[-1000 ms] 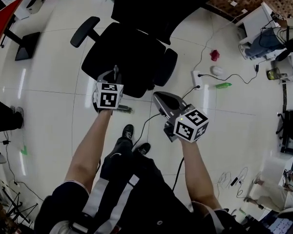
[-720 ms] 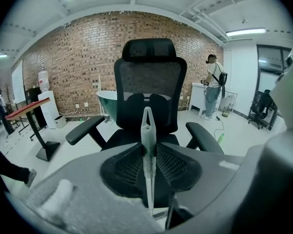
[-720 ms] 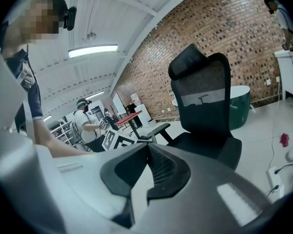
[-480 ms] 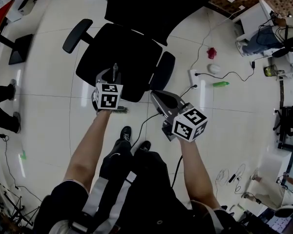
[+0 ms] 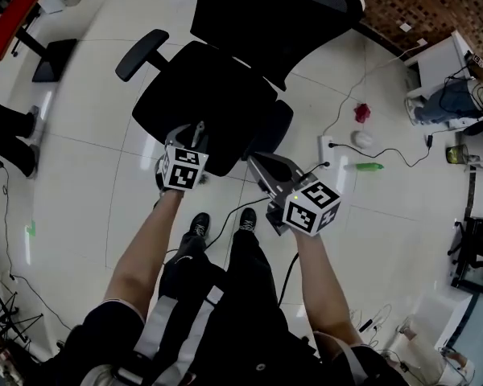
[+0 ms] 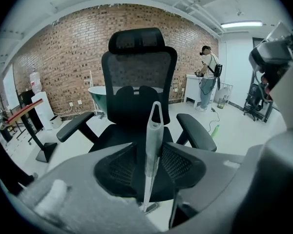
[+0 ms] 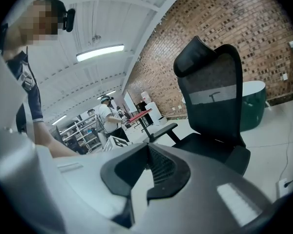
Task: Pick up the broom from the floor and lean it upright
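The broom's pale handle point(image 6: 153, 140) stands upright against the front of the black office chair's seat point(image 6: 136, 145), its looped tip point(image 5: 200, 129) showing in the head view. My left gripper point(image 6: 149, 150) is around the handle. Its jaws have just been opening, and both pads now stand apart from the handle with a gap on each side. In the head view the left gripper point(image 5: 191, 133) sits at the seat's front edge point(image 5: 225, 147). My right gripper point(image 5: 258, 161) is to the right of it, shut and holding nothing; in its own view the jaws point(image 7: 147, 147) meet at the tip.
The chair point(image 7: 215, 96) fills the space ahead, armrests point(image 5: 141, 53) out to both sides. On the floor to the right lie a power strip point(image 5: 324, 132), a cable, a green bottle point(image 5: 369, 166) and a red object point(image 5: 361, 112). The person's shoes point(image 5: 197, 225) are just below the grippers.
The person's feet have stepped apart and closer to the chair. Both grippers have shifted slightly along the seat's front edge. The broom handle stays upright at the seat.
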The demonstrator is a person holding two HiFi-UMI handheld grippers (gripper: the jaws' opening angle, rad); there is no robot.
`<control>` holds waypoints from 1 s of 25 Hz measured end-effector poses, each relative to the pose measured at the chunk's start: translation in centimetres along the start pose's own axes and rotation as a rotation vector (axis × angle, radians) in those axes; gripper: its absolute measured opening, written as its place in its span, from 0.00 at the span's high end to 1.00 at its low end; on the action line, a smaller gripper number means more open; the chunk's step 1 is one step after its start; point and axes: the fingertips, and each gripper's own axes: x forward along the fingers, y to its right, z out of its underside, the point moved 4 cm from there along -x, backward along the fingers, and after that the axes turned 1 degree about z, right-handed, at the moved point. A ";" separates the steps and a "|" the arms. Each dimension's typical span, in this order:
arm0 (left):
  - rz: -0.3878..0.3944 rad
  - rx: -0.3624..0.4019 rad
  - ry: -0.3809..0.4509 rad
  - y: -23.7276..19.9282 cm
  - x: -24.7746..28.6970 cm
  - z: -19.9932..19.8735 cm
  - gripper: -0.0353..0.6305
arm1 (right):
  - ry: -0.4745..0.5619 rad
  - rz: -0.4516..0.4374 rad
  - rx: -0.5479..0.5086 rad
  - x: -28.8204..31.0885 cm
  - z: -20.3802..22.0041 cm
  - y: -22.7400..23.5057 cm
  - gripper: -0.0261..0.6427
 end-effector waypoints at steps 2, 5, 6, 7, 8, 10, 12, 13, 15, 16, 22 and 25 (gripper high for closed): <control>0.000 -0.004 -0.012 1.1 0.1 0.4 0.70 | -0.012 -0.034 -0.007 -0.4 -0.2 0.9 0.96; -0.009 0.012 -0.026 1.9 0.9 0.4 0.71 | -0.023 -0.073 -0.014 -0.8 -0.5 2.3 0.96; -0.014 0.013 -0.034 2.2 1.2 0.4 0.71 | -0.029 -0.085 -0.015 -0.9 -0.3 2.7 0.96; -0.019 0.013 -0.042 2.4 1.5 0.5 0.71 | -0.036 -0.095 -0.014 -1.1 -0.1 3.1 0.96; -0.027 0.012 -0.049 2.6 1.6 0.5 0.72 | -0.044 -0.103 -0.013 -1.3 0.1 3.4 0.96; -0.054 0.006 -0.057 2.6 1.8 0.4 0.78 | -0.053 -0.117 -0.012 -1.5 0.2 4.0 0.96; -0.085 -0.019 -0.064 2.3 1.6 0.4 0.78 | -0.054 -0.134 -0.014 -1.6 0.0 4.2 0.96; -0.098 -0.031 -0.069 2.1 1.4 0.5 0.77 | -0.055 -0.144 -0.015 -1.6 -0.2 4.1 0.96; -0.114 -0.044 -0.076 2.0 1.0 0.6 0.74 | -0.058 -0.162 -0.019 -1.6 -0.5 4.2 0.96; -0.117 -0.046 -0.076 1.9 0.9 0.5 0.74 | -0.058 -0.169 -0.023 -1.6 -0.7 4.2 0.96; -0.129 -0.066 -0.041 2.1 -1.8 -0.6 0.71 | -0.056 -0.214 -0.049 -1.1 -1.9 3.2 0.96; -0.140 -0.090 0.011 2.0 -4.5 -1.8 0.71 | -0.043 -0.232 -0.060 -0.6 -2.5 2.0 0.96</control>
